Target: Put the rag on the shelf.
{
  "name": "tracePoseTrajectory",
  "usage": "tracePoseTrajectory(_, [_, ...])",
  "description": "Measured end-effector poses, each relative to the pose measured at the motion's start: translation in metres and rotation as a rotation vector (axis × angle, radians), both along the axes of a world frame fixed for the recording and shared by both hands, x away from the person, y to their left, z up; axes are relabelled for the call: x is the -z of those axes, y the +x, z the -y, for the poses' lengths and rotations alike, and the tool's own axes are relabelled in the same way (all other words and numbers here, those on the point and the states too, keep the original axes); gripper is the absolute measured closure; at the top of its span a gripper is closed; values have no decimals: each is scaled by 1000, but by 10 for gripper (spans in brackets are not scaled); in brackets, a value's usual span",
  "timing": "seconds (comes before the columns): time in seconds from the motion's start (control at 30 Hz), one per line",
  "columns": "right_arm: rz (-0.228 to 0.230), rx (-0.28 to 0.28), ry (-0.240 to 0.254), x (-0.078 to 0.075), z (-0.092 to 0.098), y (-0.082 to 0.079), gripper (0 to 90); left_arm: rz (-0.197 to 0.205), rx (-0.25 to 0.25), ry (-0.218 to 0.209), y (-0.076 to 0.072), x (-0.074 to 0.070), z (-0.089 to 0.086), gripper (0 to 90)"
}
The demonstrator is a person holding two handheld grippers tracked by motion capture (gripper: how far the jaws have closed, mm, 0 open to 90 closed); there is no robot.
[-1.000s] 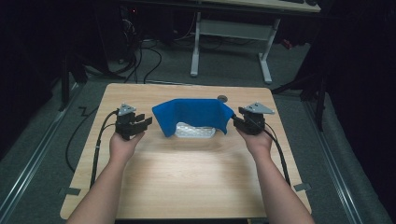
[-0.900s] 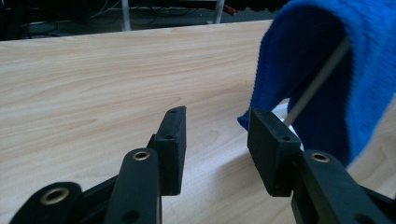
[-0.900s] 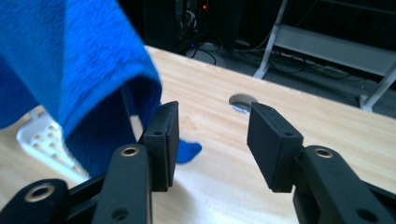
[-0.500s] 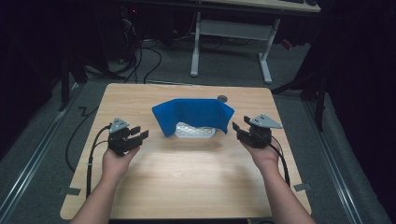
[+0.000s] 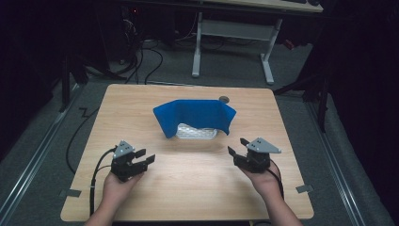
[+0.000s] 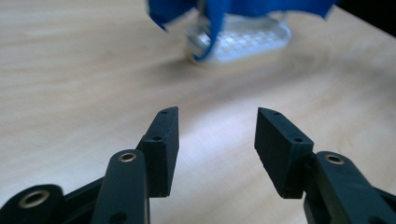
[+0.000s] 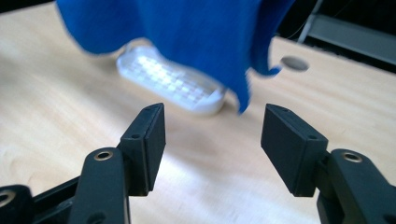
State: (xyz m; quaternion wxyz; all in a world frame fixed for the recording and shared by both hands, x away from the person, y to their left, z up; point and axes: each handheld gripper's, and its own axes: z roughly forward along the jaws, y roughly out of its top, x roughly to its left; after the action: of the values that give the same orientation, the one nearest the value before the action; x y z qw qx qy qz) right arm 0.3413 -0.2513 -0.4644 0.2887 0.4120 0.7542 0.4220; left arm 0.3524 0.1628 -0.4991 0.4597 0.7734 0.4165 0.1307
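A blue cloth (image 5: 195,116) lies draped over a white basket (image 5: 196,132) at mid-table (image 5: 188,188), while the left gripper (image 5: 144,158) and right gripper (image 5: 238,148), jaws just opened wide with nothing between them, hover near the front edge, well apart from it on either side.

One blue cloth (image 5: 195,114), one white basket (image 5: 196,132), two grippers, one table (image 5: 197,188).
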Motion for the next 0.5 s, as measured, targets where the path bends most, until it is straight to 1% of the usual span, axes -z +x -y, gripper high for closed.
tracePoseTrajectory(0.03, [-17,-8,8,8,-2,-9,404,-5,14,11,-9,5,4,488])
tracePoseTrajectory(0.07, [-17,-8,8,8,-2,-9,404,-2,22,13,-15,9,6,488])
tracePoseTrajectory(0.1, [-42,-17,10,16,-3,-17,402,17,32,15,-34,20,9,490])
tracePoseTrajectory(0.13, [-42,-17,10,16,-3,-17,402,17,32,15,-34,20,9,506])
tracePoseTrajectory(0.17, [-53,-19,17,19,-3,-21,400,-2,41,27,-44,25,12,506])
tracePoseTrajectory(0.2, [-50,-5,29,25,-2,-30,401,-31,63,43,-48,26,16,505])
tracePoseTrajectory(0.23, [-45,20,46,40,0,-46,430,-18,77,72,-54,28,20,491])
tracePoseTrajectory(0.27, [-45,20,46,40,0,-46,430,-18,77,72,-54,28,20,492])
tracePoseTrajectory(0.3, [-84,1,-17,47,-3,-50,421,-23,87,95,-55,29,23,488])
tracePoseTrajectory(0.33, [-84,1,-17,47,-3,-50,421,-19,86,98,-54,30,24,488])
tracePoseTrajectory(0.37, [-84,1,-29,48,-4,-51,423,-21,88,92,-52,30,25,486])
tracePoseTrajectory(0.4, [-95,8,-35,50,-4,-49,421,-29,87,86,-51,30,24,485])
tracePoseTrajectory(0.47, [-107,21,-17,50,-4,-46,417,-36,82,74,-49,31,23,481])
tracePoseTrajectory(0.5, [-100,19,-24,50,-5,-45,415,-40,83,75,-49,32,21,479])
